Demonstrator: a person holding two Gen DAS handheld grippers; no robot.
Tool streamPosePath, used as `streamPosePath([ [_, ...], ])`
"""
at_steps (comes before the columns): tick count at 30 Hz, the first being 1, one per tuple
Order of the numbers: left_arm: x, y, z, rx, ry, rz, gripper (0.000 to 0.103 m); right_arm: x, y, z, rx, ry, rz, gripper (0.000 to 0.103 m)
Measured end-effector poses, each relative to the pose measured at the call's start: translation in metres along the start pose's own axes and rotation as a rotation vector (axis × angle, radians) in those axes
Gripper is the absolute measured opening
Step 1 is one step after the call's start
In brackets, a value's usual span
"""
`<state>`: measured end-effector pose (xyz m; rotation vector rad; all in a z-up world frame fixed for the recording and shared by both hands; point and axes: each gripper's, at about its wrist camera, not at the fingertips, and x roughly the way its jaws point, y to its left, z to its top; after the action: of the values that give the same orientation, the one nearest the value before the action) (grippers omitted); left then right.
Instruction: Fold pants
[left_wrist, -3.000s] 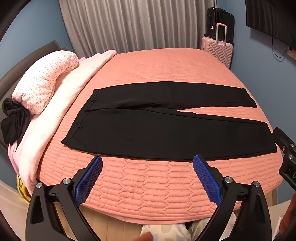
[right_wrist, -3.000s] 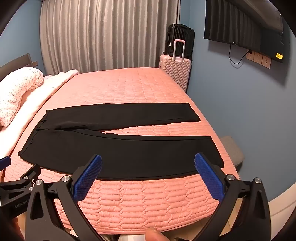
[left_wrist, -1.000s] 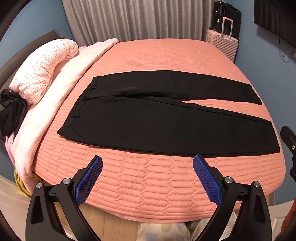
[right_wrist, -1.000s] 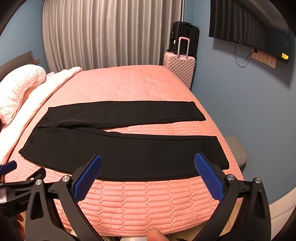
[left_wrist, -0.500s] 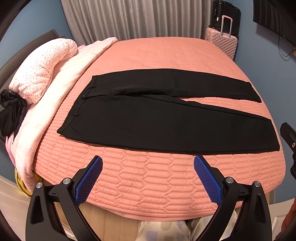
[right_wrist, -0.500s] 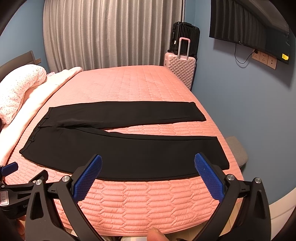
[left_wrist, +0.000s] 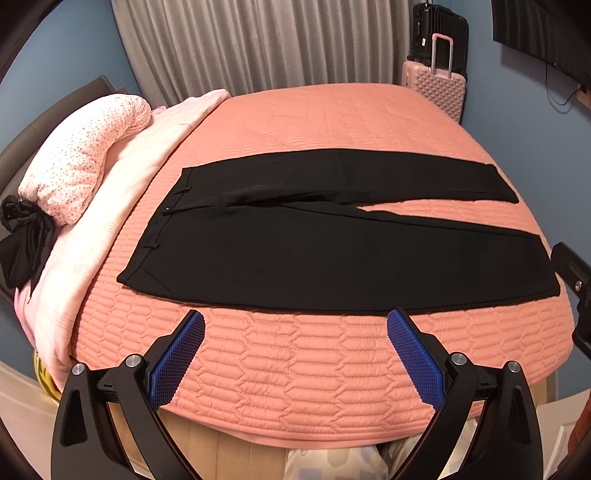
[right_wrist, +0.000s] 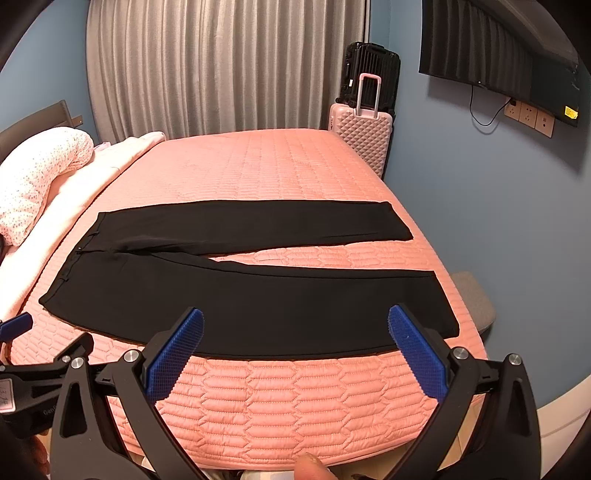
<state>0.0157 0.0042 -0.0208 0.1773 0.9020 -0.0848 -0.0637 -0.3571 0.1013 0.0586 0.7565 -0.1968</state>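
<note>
Left claw (left_wrist: 295, 321) spread, pants (left_wrist: 332, 254) just beyond

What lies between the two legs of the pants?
Only a bare wedge of the pink quilt, widening toward the hems of the pants; the right wrist view shows it best.

Warm, even indoor light; soft shadows only. Both views sharp; fisheye bends the edges; corners vignette black.

The black pants (left_wrist: 332, 254) are lying flat and unfolded across the near part of the bed, waistband pointing left and hems pointing right. The two legs are spreading apart in a narrow V, the near leg running just beside the bed's near edge.
</note>
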Motion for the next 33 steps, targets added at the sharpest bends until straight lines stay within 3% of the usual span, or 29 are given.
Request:
streamPosePath([
  [10,0.011,0.008,0.002,-0.069,0.021,-0.009,0.097,0.009,0.000,0.003,-0.002,0.010,0.013,0.098],
  [14,0.020,0.003,0.006,-0.018,0.055,0.017,0.097,0.016,-0.001,0.003,0.000,0.017,0.016,0.098],
  [19,0.028,0.003,0.008,-0.030,0.077,-0.009,0.097,0.022,-0.003,0.002,0.004,0.024,0.021,0.098],
  [24,0.028,-0.003,0.010,0.006,0.052,-0.035,0.097,0.038,-0.012,0.001,-0.035,0.030,0.064,0.098],
  [26,0.030,-0.004,0.012,0.013,0.043,-0.043,0.097,0.053,-0.026,0.007,-0.033,0.042,0.079,0.098],
  [29,0.041,-0.002,0.015,0.004,0.039,-0.056,0.097,0.092,-0.071,0.027,-0.016,-0.009,0.122,0.098],
  [33,0.059,-0.002,0.019,-0.026,-0.004,-0.066,0.097,0.191,-0.145,0.068,-0.055,0.048,0.080,0.098],
])
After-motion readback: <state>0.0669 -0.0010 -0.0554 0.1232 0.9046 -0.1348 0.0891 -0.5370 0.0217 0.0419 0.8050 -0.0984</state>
